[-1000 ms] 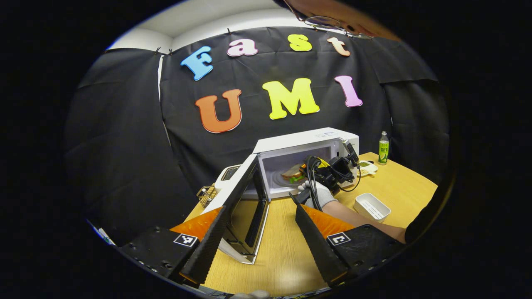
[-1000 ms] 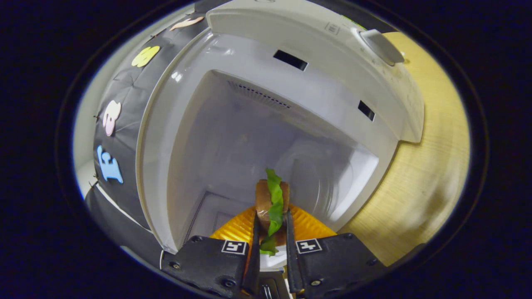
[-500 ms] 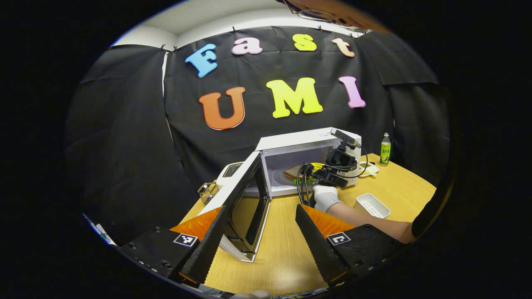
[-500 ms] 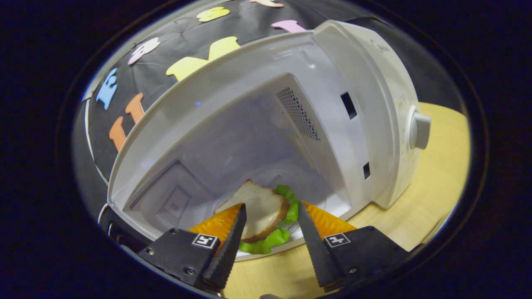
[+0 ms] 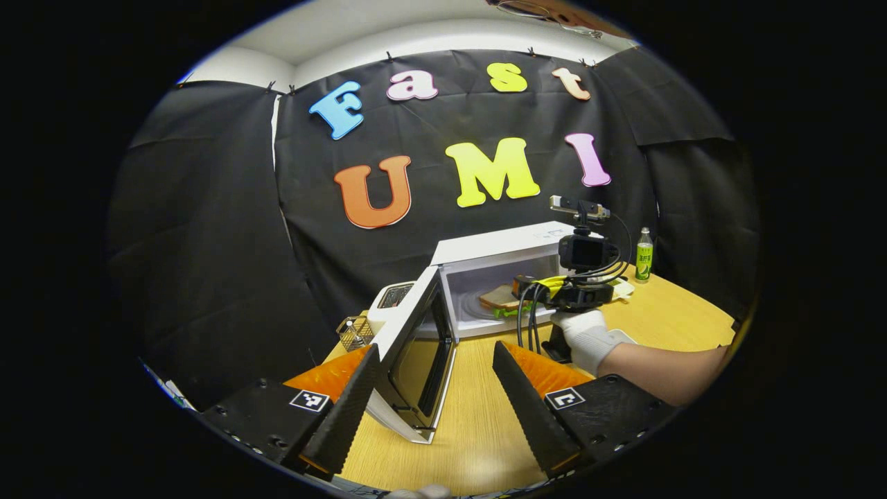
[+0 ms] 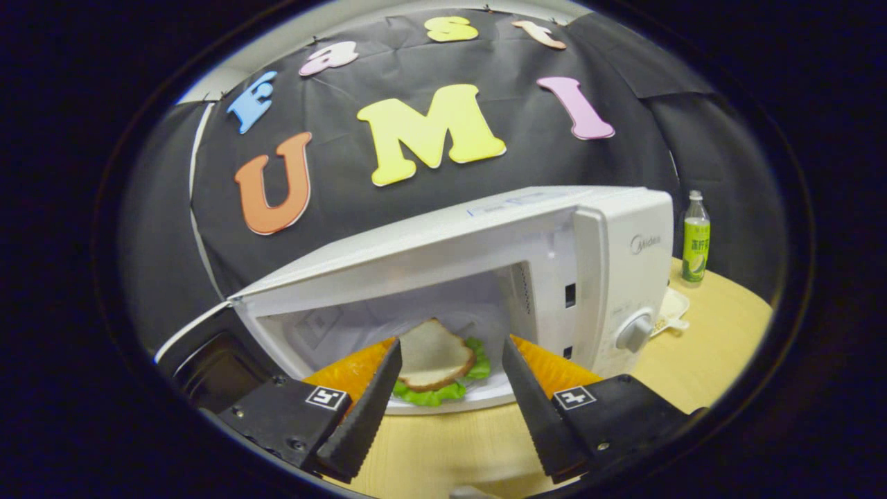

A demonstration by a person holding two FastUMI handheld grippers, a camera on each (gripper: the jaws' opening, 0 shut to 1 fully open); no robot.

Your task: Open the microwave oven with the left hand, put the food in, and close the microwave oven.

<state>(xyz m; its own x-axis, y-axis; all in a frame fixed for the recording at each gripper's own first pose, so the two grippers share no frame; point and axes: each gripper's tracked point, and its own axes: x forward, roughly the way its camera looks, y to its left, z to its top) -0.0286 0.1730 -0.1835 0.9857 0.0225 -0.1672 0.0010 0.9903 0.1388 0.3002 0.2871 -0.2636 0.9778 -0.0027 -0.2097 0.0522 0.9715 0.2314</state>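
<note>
The bench (image 5: 478, 423) carries the oven (image 6: 617, 242), which stands with its mouth toward the person and its long axis running across the bench, left to right in the right gripper view. Its control panel with a knob (image 6: 634, 333) sits at the right end of the front. The door (image 5: 409, 346) hangs wide on its left hinge, swung out toward the left tool (image 5: 433, 402), its inner face turned toward the cavity.

Two steps look done: the oven is open, and the food is inside. What is left, as I judge it, is to clear the right tool from the mouth and swing the door shut with the left.

The sandwich (image 6: 433, 360) lies flat on the round tray (image 6: 485, 398) in the cavity, near the front edge, a bread slice on top and green lettuce showing beneath it at the near and right sides. Its rounded crust end seems to point toward the opening and its narrower end toward the back wall, so its long axis runs roughly front to back, a little skewed.

The right tool (image 6: 443, 395) is released, its jaws spread wide and holding nothing; it sits just outside the mouth, with the sandwich seen between the fingers but apart from them. In the left gripper view a gloved hand (image 5: 589, 339) holds it before the oven.

The left tool is also spread and empty, low over the bench, with the door's free edge just beside its left finger.
</note>
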